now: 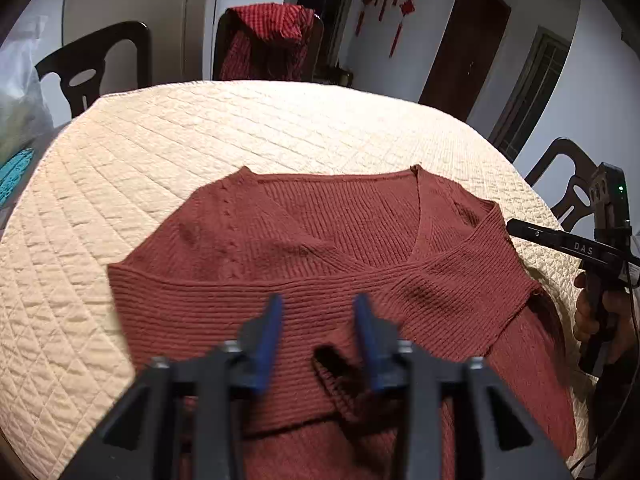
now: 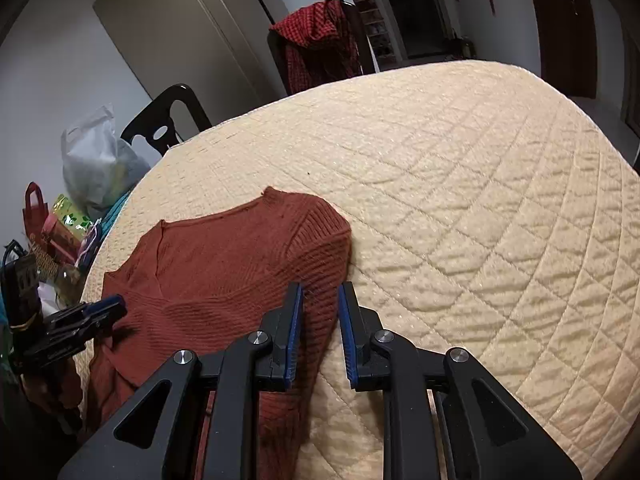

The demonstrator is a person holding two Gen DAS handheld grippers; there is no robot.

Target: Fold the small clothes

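A rust-red ribbed knit sweater [image 1: 312,240] with a V-neck lies on the cream quilted table cover [image 1: 240,128], sleeves folded across its body. My left gripper [image 1: 318,300] hovers over the sweater's near middle, open and empty. My right gripper [image 2: 320,290] is open and empty above the sweater's right edge [image 2: 240,264], where knit meets the quilt [image 2: 480,200]. The right gripper also shows in the left wrist view [image 1: 516,226] beside the sweater's right shoulder. The left gripper shows in the right wrist view [image 2: 116,306] at the sweater's left side.
Dark chairs [image 1: 100,68] stand around the table; one at the far side carries a red checked garment [image 1: 272,40]. Bags and clutter [image 2: 80,184] sit off the table's left side. Another chair [image 1: 572,184] stands at the right.
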